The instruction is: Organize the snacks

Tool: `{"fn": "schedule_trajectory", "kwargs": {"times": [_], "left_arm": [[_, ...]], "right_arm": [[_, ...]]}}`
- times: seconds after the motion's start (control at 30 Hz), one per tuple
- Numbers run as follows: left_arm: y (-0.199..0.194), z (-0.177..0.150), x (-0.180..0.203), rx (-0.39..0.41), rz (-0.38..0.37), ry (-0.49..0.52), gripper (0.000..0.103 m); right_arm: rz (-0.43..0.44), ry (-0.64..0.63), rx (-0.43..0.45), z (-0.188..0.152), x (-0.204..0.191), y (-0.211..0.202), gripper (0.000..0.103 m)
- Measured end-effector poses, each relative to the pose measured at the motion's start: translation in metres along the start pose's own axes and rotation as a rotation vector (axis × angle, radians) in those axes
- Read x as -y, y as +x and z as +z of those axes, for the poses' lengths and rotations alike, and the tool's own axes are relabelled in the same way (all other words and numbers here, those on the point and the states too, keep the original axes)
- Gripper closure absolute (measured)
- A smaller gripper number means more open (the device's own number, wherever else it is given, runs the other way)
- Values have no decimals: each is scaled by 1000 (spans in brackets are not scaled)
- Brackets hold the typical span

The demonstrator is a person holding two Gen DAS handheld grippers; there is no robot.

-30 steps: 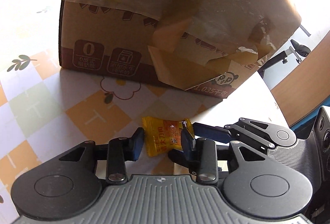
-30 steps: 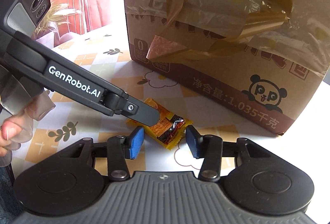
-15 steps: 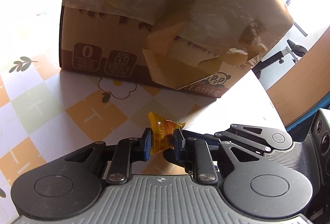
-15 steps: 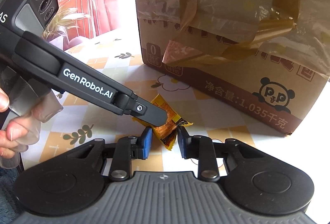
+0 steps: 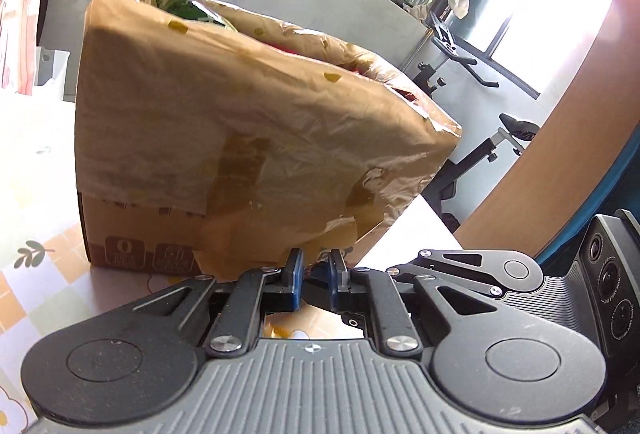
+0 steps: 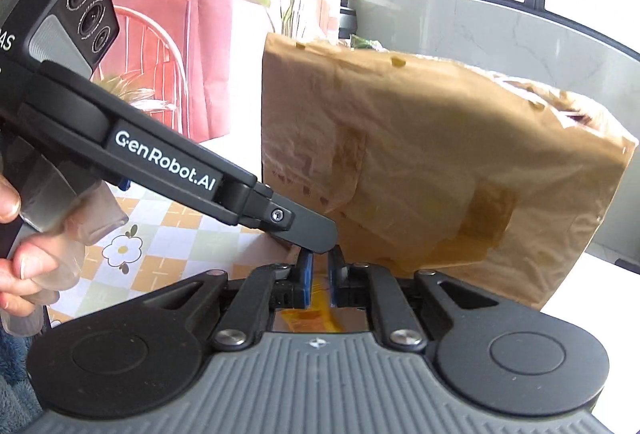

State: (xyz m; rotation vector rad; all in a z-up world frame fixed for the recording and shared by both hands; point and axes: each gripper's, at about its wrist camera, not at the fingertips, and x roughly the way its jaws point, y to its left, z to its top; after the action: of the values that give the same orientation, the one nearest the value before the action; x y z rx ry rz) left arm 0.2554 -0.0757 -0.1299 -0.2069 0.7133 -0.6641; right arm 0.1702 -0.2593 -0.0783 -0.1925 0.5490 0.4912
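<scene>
Both grippers meet at one small orange snack packet, lifted off the table. My left gripper (image 5: 314, 276) is shut, with the right gripper's finger crossing just beyond its tips; a bit of orange shows below (image 5: 280, 330). My right gripper (image 6: 319, 280) is shut on the orange packet (image 6: 316, 314), seen between and under its pads. The left gripper's black arm (image 6: 168, 170) reaches in from the left above my right tips. A tall cardboard box (image 5: 240, 138) lined with a crumpled plastic bag stands right behind, with snack bags at its open top (image 5: 176, 4).
The table (image 6: 160, 234) has an orange, green and white checked cloth with flowers. The box also fills the right wrist view (image 6: 440, 170). An exercise bike (image 5: 500, 138) and a wooden edge (image 5: 560, 154) lie beyond the table on the right. A chair (image 6: 152, 46) stands at the left.
Both grippers closed on the orange packet and lifted it off the table. The views tilted up, so the box's top and the room behind now show.
</scene>
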Motion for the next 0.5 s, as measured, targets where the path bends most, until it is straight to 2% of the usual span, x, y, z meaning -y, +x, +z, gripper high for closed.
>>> {"fn": "schedule_trajectory", "kwargs": {"times": [0.13, 0.3, 0.43, 0.5], "left_arm": [[-6, 1, -11, 11, 56, -16, 89], [5, -15, -41, -61, 133, -65, 87], [12, -30, -57, -130, 165, -81, 84], [15, -33, -62, -145, 166, -87, 83]], "right_arm": [[-9, -5, -34, 2, 6, 1, 94], [38, 73, -155, -28, 15, 19, 88], [75, 117, -217, -45, 7, 34, 72], [106, 133, -238, -50, -1, 44, 59]]}}
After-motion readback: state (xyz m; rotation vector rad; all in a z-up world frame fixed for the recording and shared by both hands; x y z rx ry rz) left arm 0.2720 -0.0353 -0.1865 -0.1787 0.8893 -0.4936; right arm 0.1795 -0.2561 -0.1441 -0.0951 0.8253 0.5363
